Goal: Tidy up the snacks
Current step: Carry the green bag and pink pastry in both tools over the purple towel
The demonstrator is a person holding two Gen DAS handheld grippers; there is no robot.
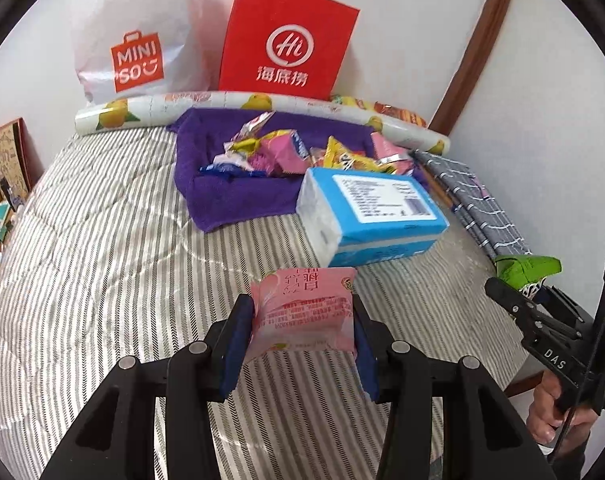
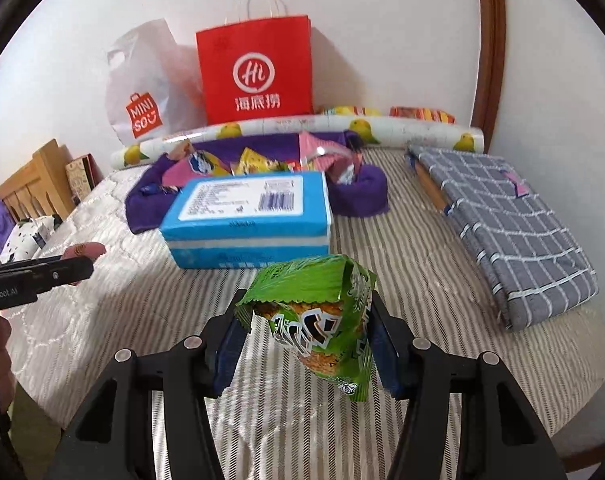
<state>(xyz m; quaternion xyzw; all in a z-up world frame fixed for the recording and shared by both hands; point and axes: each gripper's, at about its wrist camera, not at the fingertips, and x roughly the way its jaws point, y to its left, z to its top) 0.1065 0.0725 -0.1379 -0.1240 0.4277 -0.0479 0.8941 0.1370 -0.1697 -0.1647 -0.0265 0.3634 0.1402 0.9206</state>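
My left gripper (image 1: 302, 312) is shut on a pink snack packet (image 1: 306, 312) and holds it above the striped bed cover (image 1: 102, 260). My right gripper (image 2: 308, 320) is shut on a green snack bag (image 2: 318, 320), also above the cover; it shows at the right edge of the left wrist view (image 1: 522, 276). A purple cloth basket (image 1: 238, 196) with several colourful snack packets (image 1: 278, 152) sits at the back, also in the right wrist view (image 2: 358, 196). The left gripper's finger and pink packet show at the left of the right wrist view (image 2: 78, 258).
A blue tissue pack (image 1: 374, 216) lies in front of the basket (image 2: 246, 220). A red paper bag (image 1: 286, 40), a white Miniso bag (image 1: 138, 40) and a fruit-print roll (image 1: 222, 108) line the wall. A folded grey checked cloth (image 2: 502, 232) lies right.
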